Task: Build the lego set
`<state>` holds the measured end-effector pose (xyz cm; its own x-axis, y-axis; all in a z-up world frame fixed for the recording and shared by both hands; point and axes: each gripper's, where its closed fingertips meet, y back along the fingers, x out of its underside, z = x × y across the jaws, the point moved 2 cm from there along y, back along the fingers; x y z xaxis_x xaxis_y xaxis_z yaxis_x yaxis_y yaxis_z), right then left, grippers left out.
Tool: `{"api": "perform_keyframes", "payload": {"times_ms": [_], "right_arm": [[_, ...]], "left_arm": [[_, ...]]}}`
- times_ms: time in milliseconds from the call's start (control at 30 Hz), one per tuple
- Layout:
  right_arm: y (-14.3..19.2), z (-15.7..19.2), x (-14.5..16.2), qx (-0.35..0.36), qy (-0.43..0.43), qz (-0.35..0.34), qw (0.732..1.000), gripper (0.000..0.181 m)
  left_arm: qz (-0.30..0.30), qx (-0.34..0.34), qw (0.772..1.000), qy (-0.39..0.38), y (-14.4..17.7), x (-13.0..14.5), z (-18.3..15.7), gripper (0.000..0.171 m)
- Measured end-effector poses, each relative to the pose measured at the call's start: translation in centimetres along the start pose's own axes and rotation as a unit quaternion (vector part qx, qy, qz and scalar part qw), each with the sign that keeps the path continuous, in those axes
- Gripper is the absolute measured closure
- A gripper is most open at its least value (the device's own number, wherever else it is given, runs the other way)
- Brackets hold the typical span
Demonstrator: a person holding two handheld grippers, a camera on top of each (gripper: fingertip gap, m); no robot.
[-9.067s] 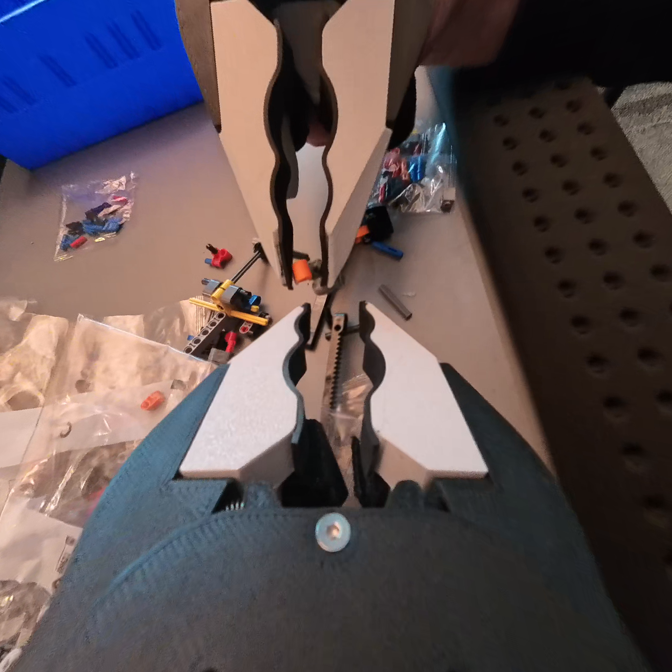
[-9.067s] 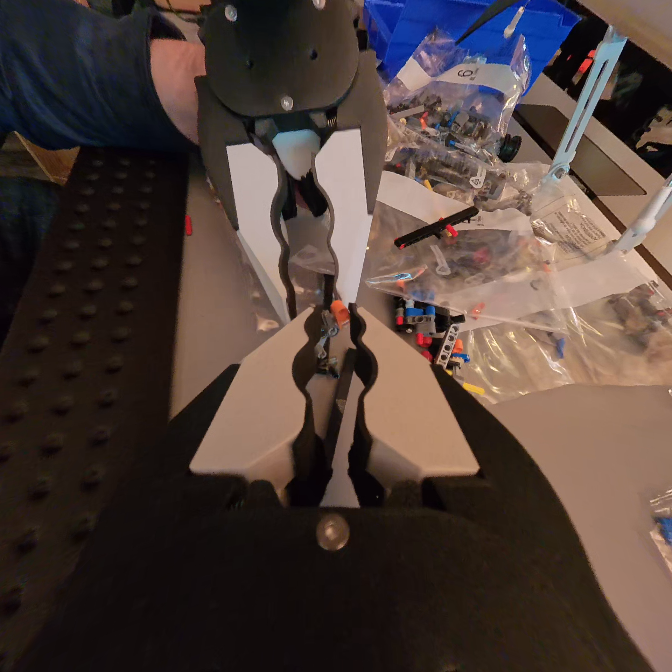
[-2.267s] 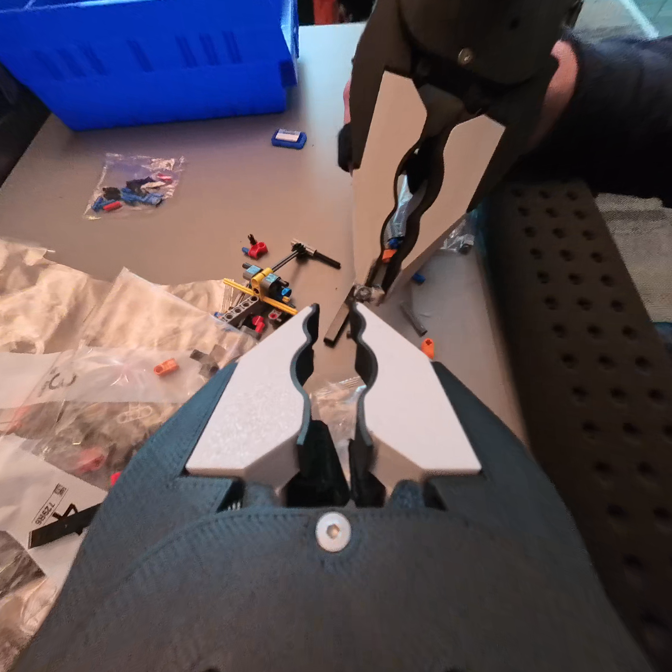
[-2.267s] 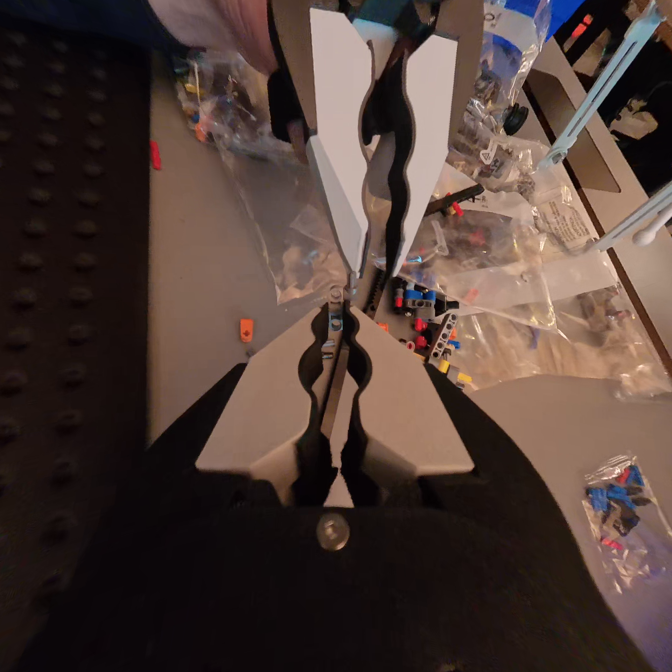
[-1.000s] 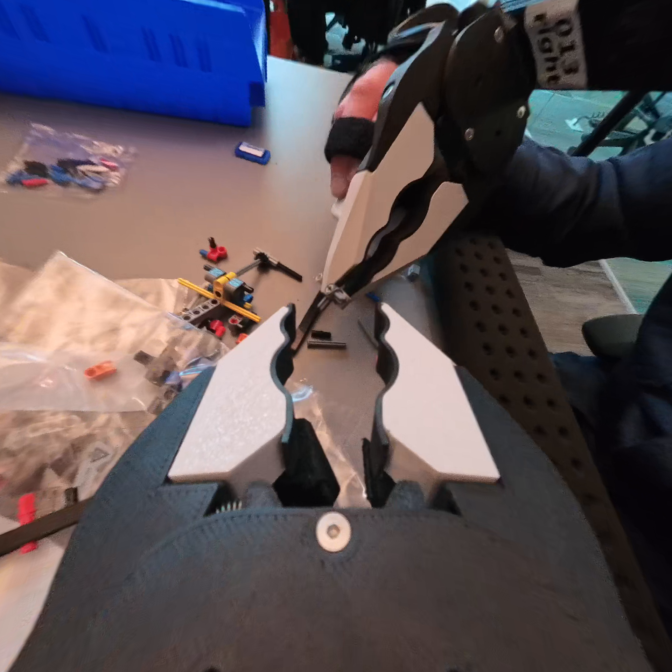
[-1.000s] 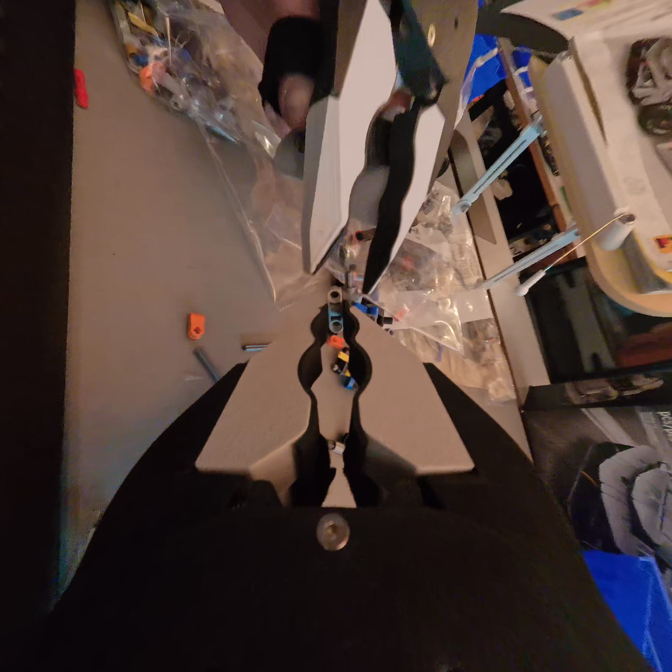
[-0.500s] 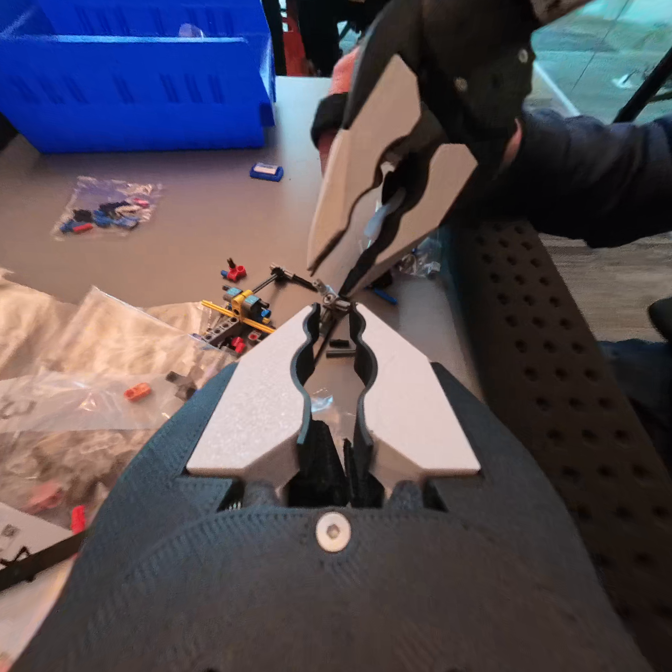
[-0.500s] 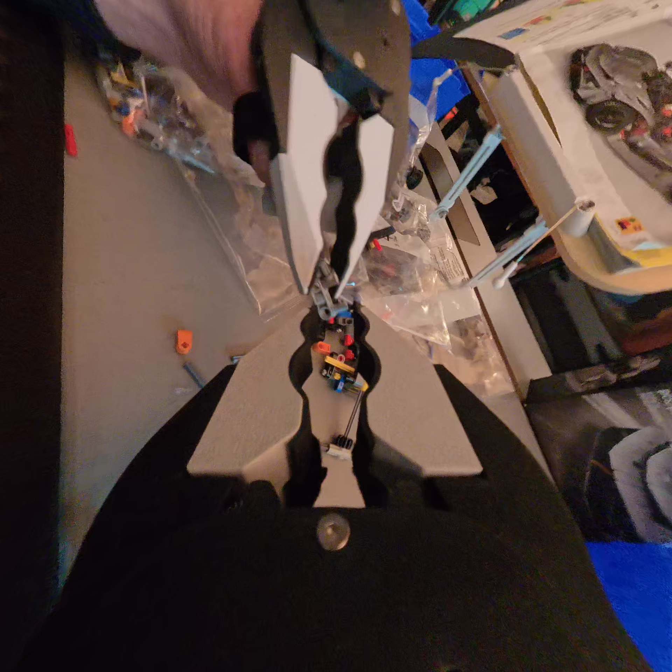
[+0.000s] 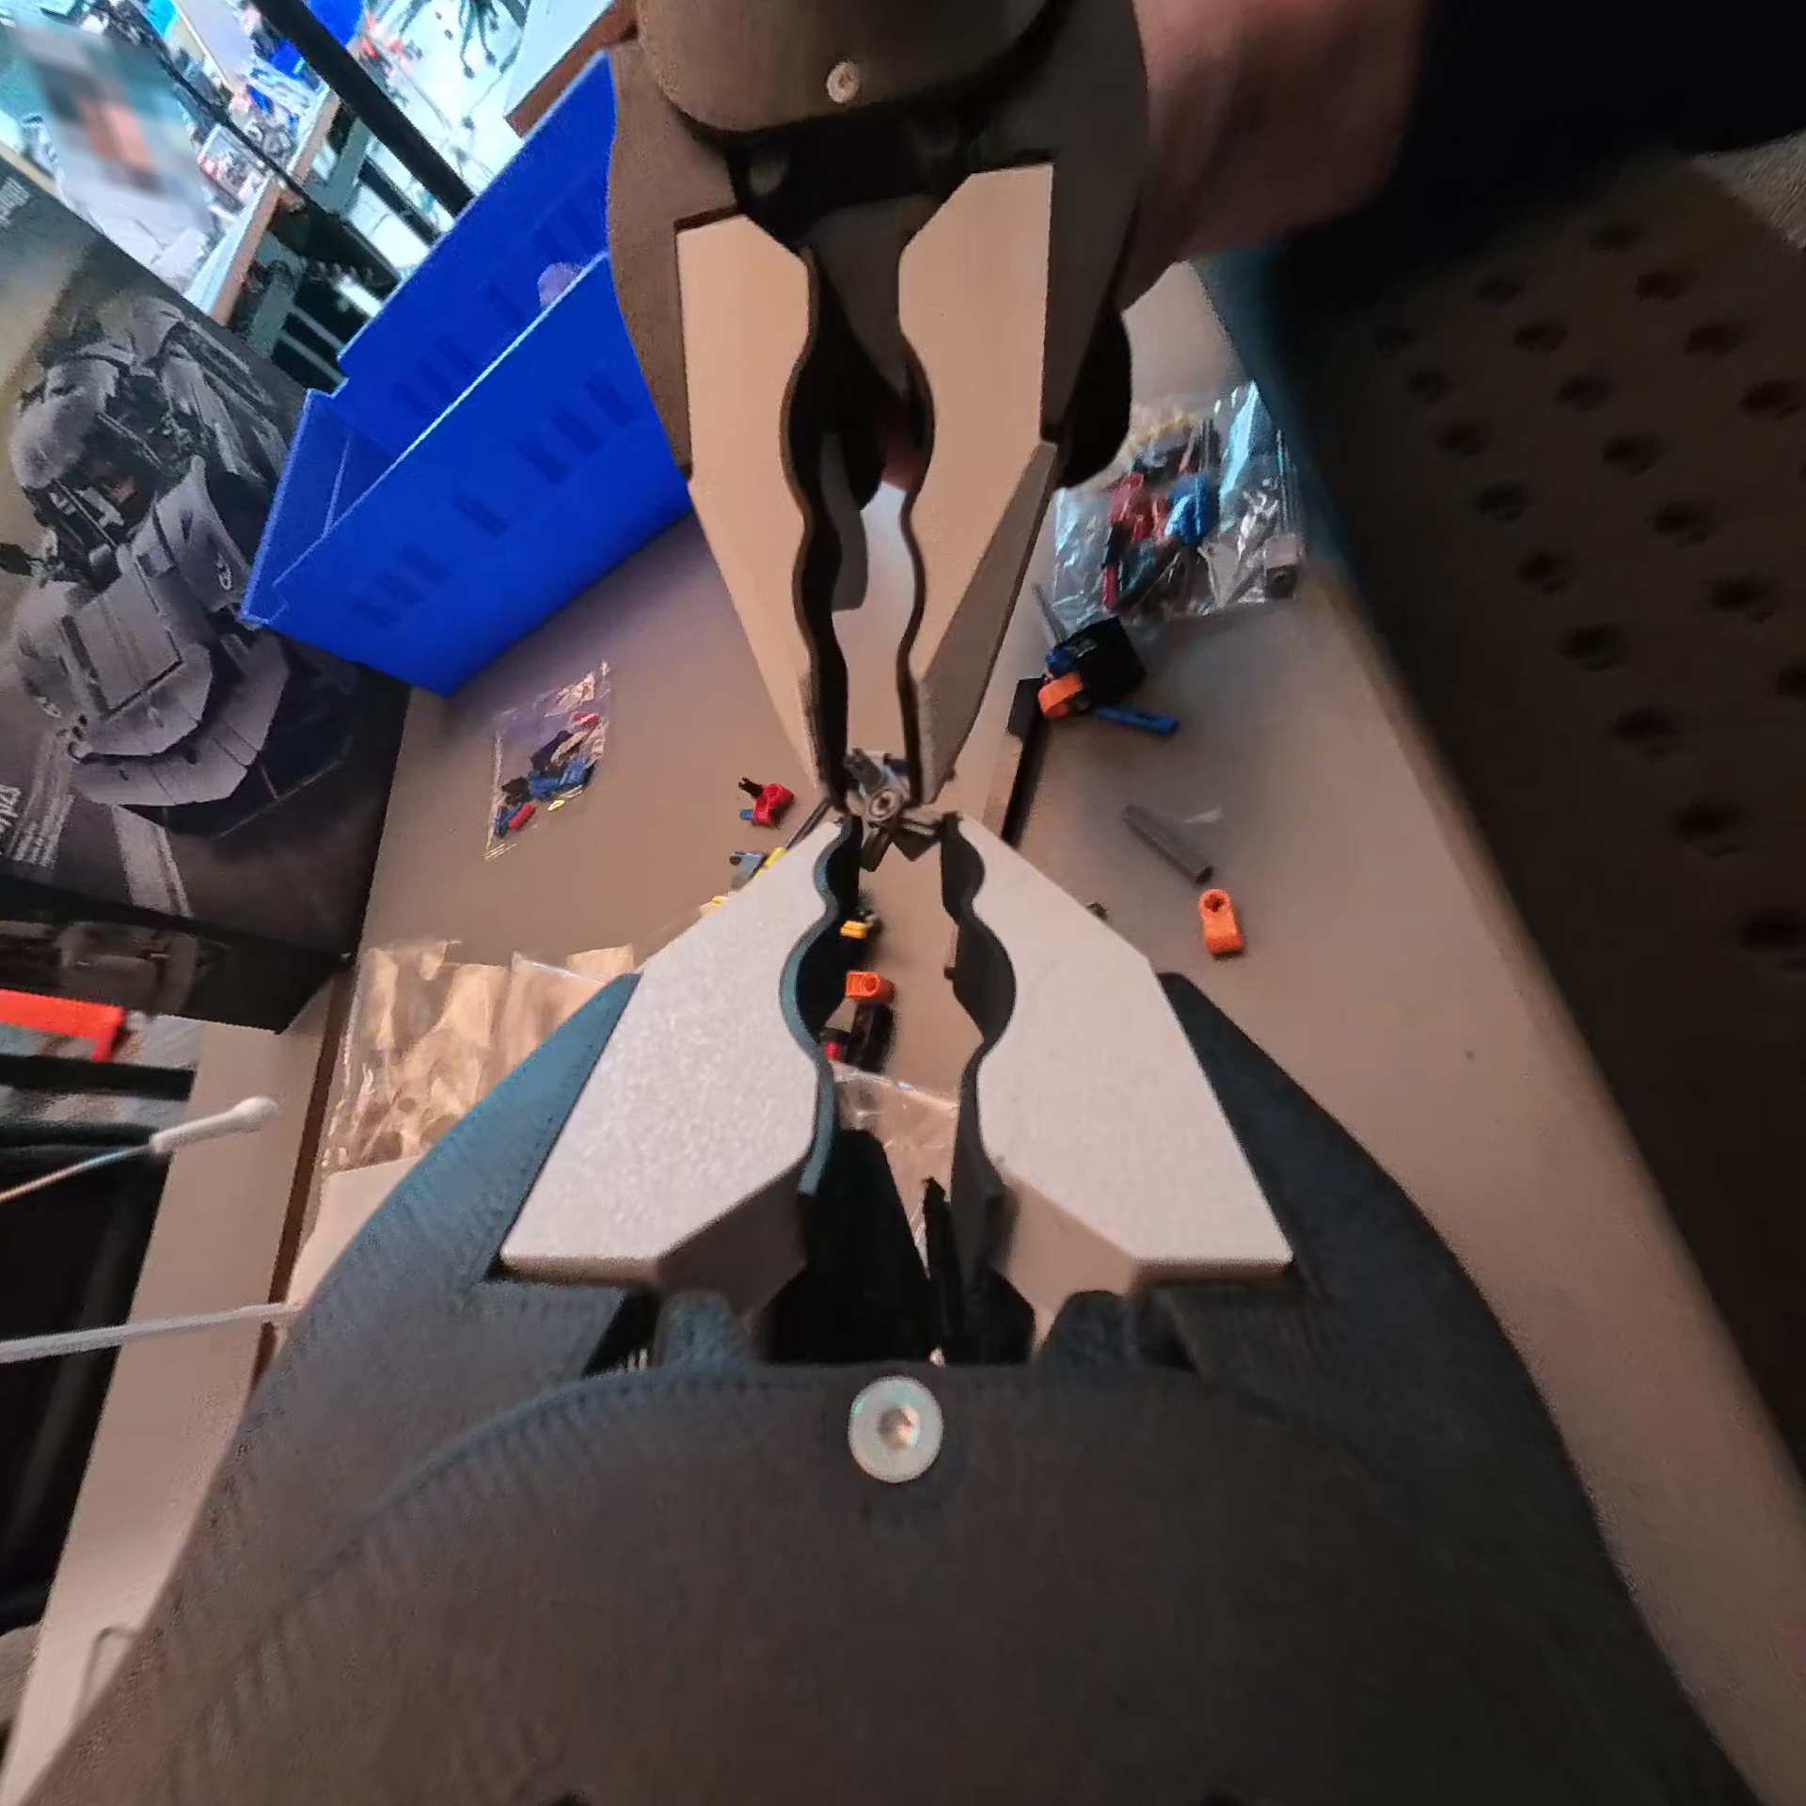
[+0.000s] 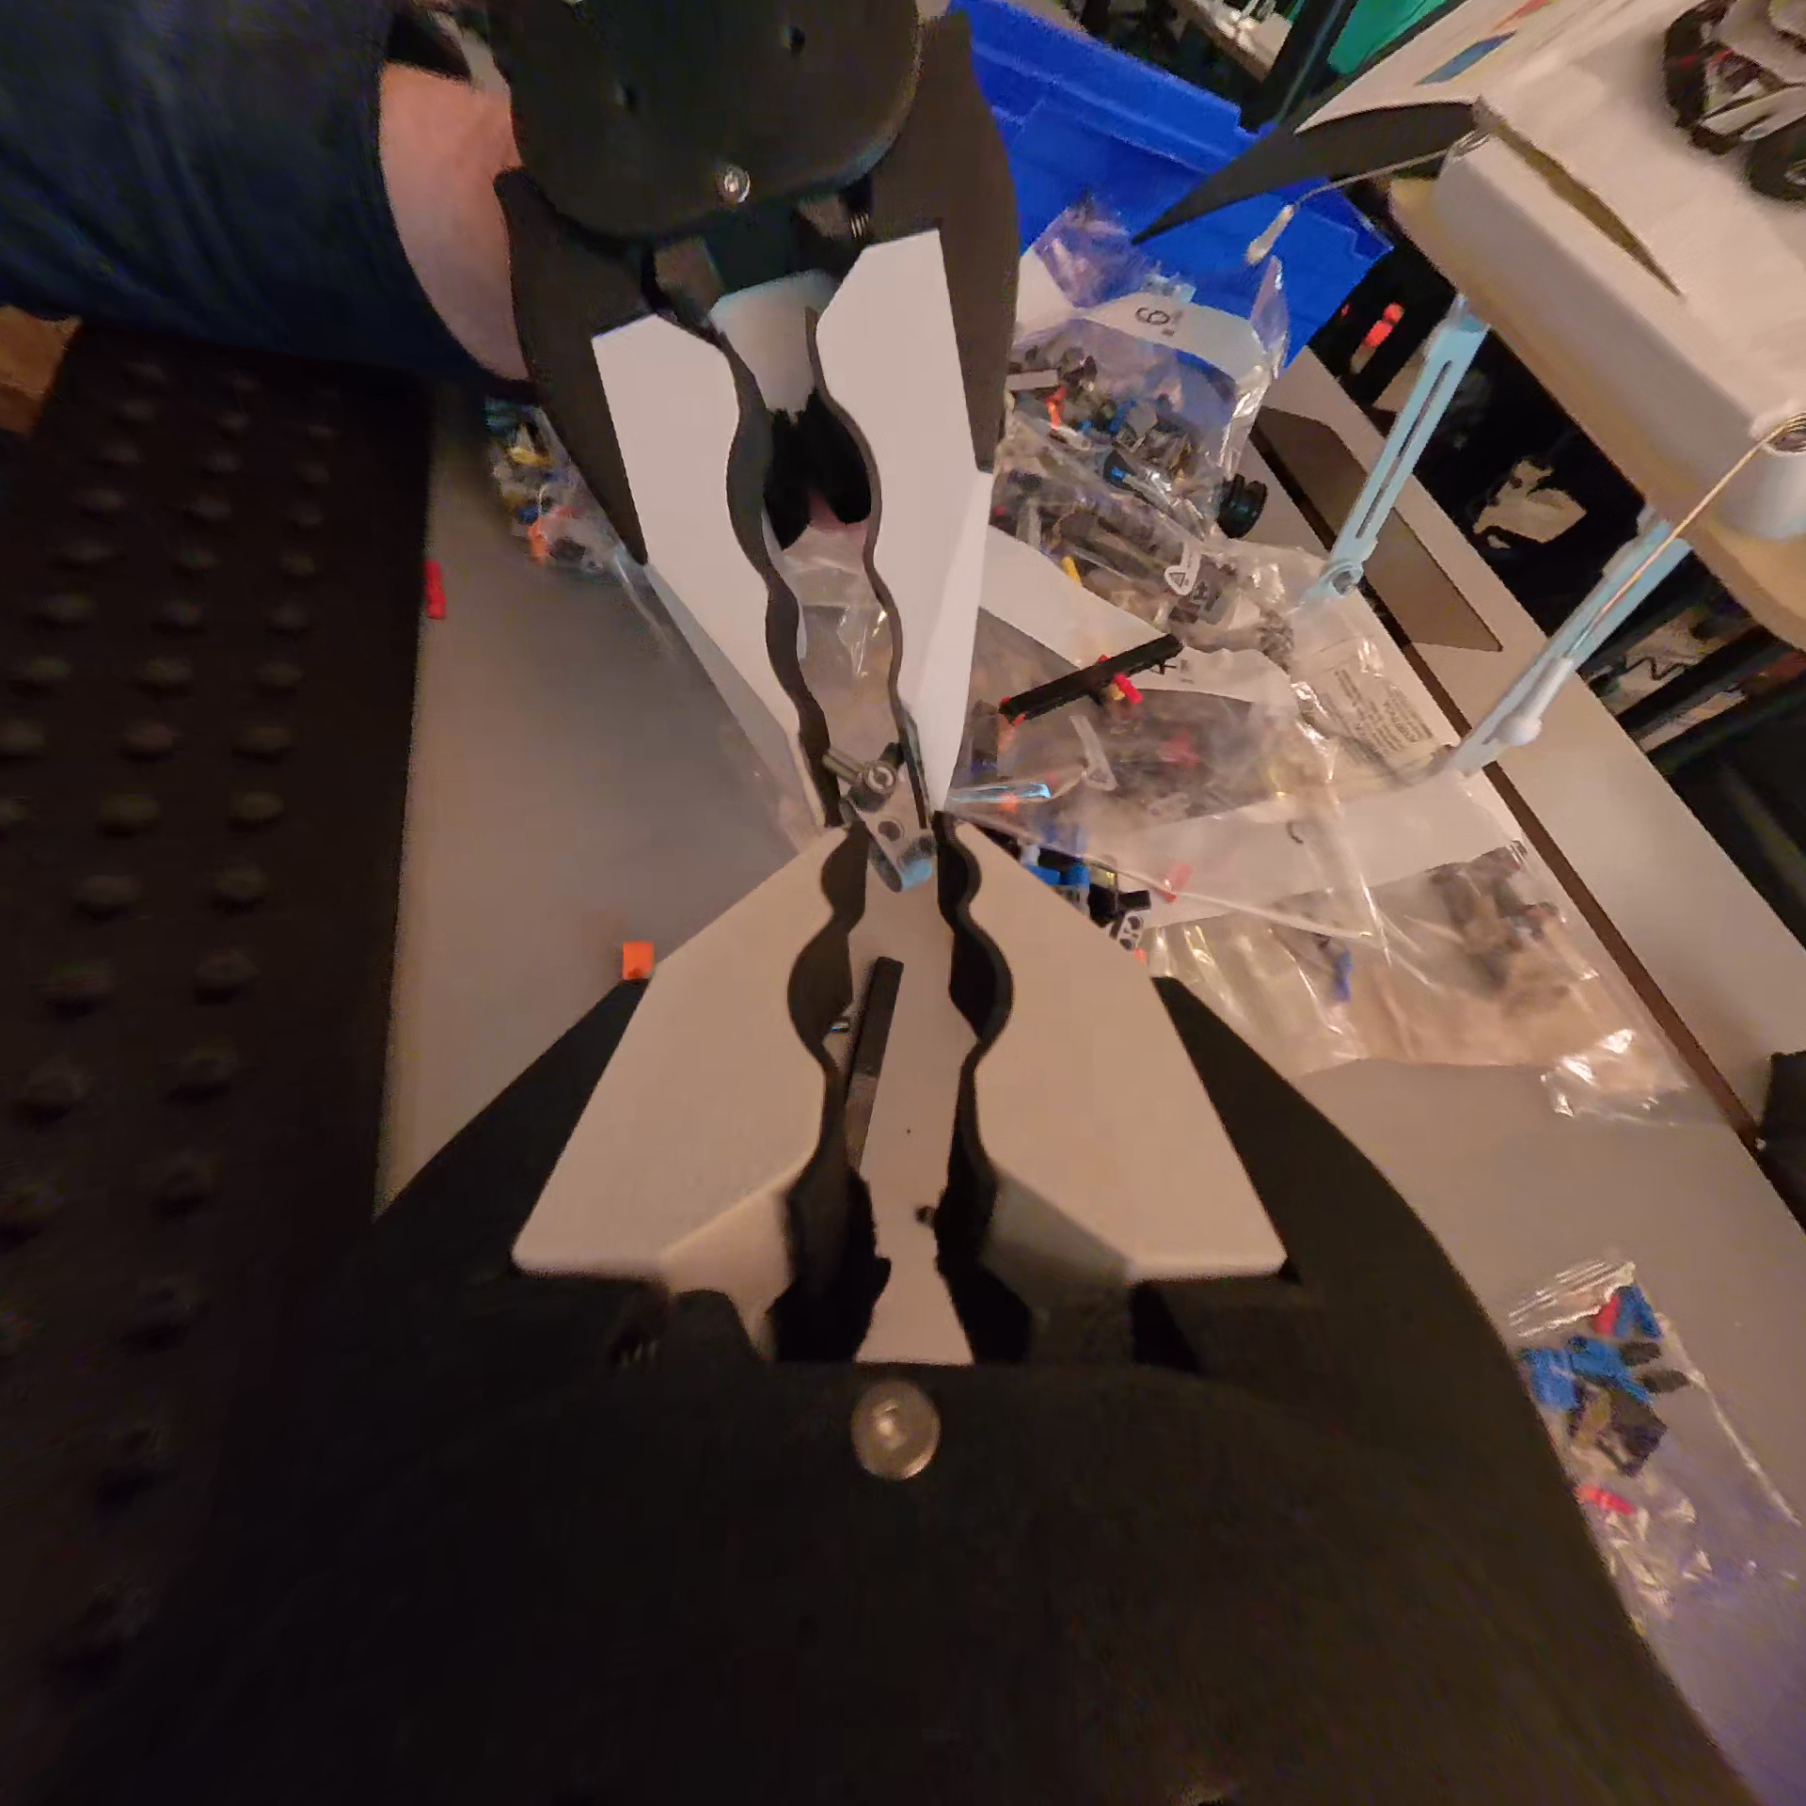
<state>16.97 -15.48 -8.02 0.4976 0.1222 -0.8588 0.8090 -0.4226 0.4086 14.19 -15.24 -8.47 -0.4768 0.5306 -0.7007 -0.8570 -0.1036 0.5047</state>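
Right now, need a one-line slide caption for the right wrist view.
Two handheld grippers meet tip to tip on a small grey lego assembly above the table strewn with parts bags.

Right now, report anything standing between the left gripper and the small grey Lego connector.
Nothing visible does. The small grey Lego connector sits in the fingers of the left gripper, with the right gripper gripping its other end.

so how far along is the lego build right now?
Early. Done: only a small yellow and grey sub-assembly on the table, mostly hidden behind the left gripper. In hand: both grippers meet tip to tip on one small grey connector piece; the right gripper pinches one end, the left seems to hold the other. Left: nearly everything, since several parts bags look unopened and loose pieces like the orange connector lie unused.
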Motion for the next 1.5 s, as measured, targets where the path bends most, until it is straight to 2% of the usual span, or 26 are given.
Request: {"api": "perform_keyframes", "payload": {"times_ms": [67, 200, 433, 633, 967, 1100, 1267, 1367, 1500], "right_arm": [[0.0, -0.1, 0.1, 0.003, 0.002, 0.004, 1.000, 0.171], [0.6, -0.2, -0.7, 0.005, -0.002, -0.020, 1.000, 0.179], [0.8, -0.4, -0.8, 0.008, -0.001, -0.029, 1.000, 0.179], [0.7, -0.3, -0.6, 0.003, -0.001, -0.023, 1.000, 0.179], [1.1, -0.3, -1.1, -0.030, -0.057, -0.058, 0.996, 0.179], [1.5, -1.3, -1.2, -0.016, -0.092, -0.069, 0.993, 0.171], [0.5, -1.3, -0.5, -0.018, -0.118, -0.044, 0.992, 0.163], [0.0, -1.5, 0.1, -0.014, -0.137, -0.026, 0.990, 0.163], [-0.1, -1.8, 0.7, -0.036, -0.195, -0.023, 0.980, 0.162]], "left_arm": [[0.011, -0.012, 1.000, -0.018, -0.1, 0.1, 0.0, 0.156], [-0.003, -0.025, 1.000, 0.008, 0.2, 0.1, 0.9, 0.155], [-0.028, -0.020, 0.999, 0.028, 0.4, -0.4, 1.0, 0.155], [-0.023, -0.029, 0.999, 0.033, 0.3, -0.3, 1.2, 0.155], [-0.040, -0.037, 0.997, 0.048, 0.4, -0.8, 1.5, 0.155], [0.014, -0.078, 0.997, 0.010, 0.1, 0.0, 2.0, 0.155], [0.057, -0.111, 0.992, -0.035, -0.7, -0.1, 2.0, 0.155], [0.114, -0.137, 0.980, -0.086, -1.1, 0.3, 2.0, 0.155], [0.152, -0.152, 0.970, -0.111, -1.4, 0.7, 2.2, 0.155]]}}
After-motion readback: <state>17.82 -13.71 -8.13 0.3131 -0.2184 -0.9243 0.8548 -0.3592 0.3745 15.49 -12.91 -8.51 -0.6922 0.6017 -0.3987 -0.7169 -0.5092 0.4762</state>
